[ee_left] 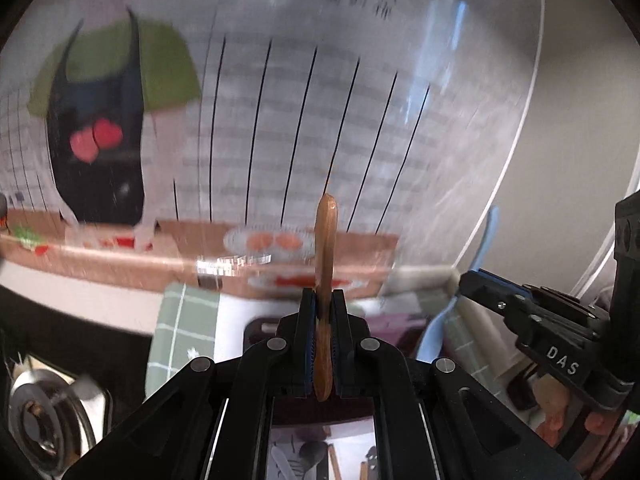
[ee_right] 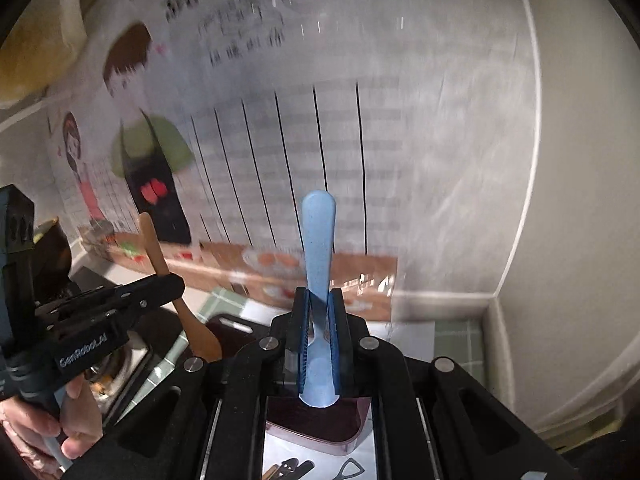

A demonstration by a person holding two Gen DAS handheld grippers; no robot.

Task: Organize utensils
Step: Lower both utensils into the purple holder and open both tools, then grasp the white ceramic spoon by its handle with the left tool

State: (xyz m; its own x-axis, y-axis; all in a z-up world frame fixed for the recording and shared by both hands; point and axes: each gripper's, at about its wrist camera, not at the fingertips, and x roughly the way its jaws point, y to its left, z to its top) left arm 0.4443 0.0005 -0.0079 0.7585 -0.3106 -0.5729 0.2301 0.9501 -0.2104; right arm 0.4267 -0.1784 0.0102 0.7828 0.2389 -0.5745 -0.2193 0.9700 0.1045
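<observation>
My left gripper [ee_left: 323,300] is shut on a brown wooden spatula [ee_left: 326,240], held upright with the handle pointing up; it also shows in the right wrist view [ee_right: 160,264]. My right gripper [ee_right: 319,300] is shut on a light blue spoon [ee_right: 318,236], handle up; the spoon also shows in the left wrist view [ee_left: 480,248]. Both grippers are raised above a dark maroon tray [ee_right: 320,428] on the counter. The two grippers are side by side, left one to the left [ee_right: 160,284].
A wall with a cartoon poster [ee_right: 152,160] stands close ahead. A green-checked cloth [ee_left: 180,328] covers the counter. A stove burner [ee_left: 44,412] is at the lower left. A corner wall [ee_right: 560,240] closes the right side.
</observation>
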